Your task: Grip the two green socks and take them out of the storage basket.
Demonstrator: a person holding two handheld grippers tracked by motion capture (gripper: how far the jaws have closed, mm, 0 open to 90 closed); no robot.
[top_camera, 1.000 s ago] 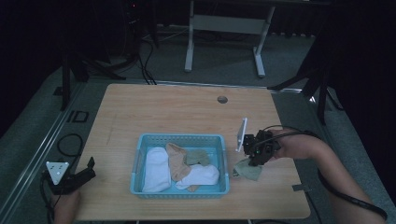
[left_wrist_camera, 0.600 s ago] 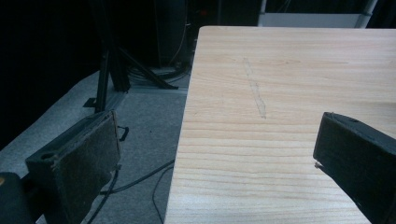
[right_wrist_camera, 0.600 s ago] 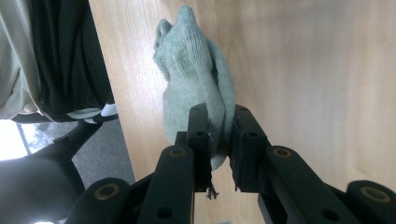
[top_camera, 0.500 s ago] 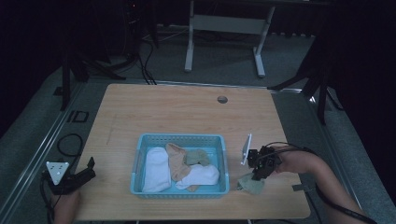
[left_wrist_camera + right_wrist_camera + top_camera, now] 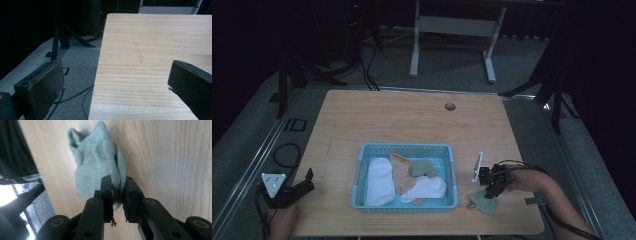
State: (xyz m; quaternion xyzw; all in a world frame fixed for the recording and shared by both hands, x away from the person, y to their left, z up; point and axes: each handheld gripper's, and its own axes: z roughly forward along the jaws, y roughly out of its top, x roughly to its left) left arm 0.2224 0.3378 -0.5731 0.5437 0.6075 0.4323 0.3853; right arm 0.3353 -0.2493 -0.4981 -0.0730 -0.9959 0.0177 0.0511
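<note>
Green sock [image 5: 100, 167] is pinched tight in the right claw [image 5: 117, 195], its jaws nearly together, cloth resting on the wooden table [image 5: 412, 120] at the high view's lower right. Left claw [image 5: 112, 85] is spread wide, empty.

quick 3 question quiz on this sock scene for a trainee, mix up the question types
1. True or false: the right gripper is shut on the green sock.
2. Where does that sock sit? A) inside the blue basket B) on the table, right of the basket C) on the floor
3. Fill in: the left gripper has its fingers ____ with nothing between them.

Key: 1 true; 2 B; 3 open
</note>
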